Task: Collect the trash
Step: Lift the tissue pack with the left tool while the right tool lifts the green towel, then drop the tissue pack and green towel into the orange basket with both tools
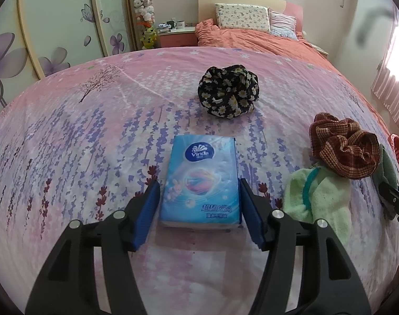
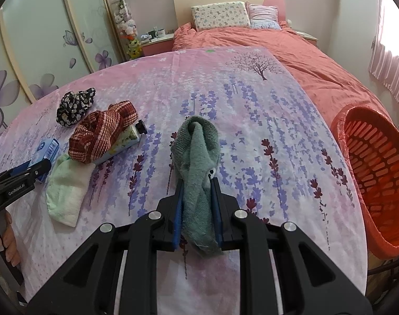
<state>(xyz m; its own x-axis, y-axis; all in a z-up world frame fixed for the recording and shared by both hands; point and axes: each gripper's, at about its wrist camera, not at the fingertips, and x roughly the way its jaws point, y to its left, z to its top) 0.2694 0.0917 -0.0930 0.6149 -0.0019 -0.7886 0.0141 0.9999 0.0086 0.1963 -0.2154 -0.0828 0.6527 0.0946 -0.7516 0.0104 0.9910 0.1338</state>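
Inspecting my two tongs over the pink flowered sheet [image 2: 278, 110], I find my left gripper [image 1: 199, 204] spread, its blue pads standing either side of the blue tissue pack [image 1: 200, 181] with a sliver of gap on each side, so nothing is pinched there. That pack lies flat on the sheet, directly between and just ahead of the left fingertips. My right gripper [image 2: 198, 210] is pressed in on a grey-green cloth [image 2: 199, 162], pinching its near end; the rest of that cloth runs forward from the jaws and ends in a rolled bulge ahead of them. Left of my right gripper lies a pale green cloth [image 2: 68, 191], and beyond it a red-and-white woven cloth [image 2: 102, 131] rests on top of a tube with a black cap [image 2: 131, 136]. Further ahead and left sits a black cloth with white flowers [image 2: 76, 105]; from the left wrist view it is straight ahead of the spread tongs, well past the tissue pack. An orange slotted basket [image 2: 377, 173] stands to the right of my right gripper at the sheet's edge, apart from all the items. At the left edge of the right wrist view, a hand [image 2: 8, 236] grips the left tool's handle.
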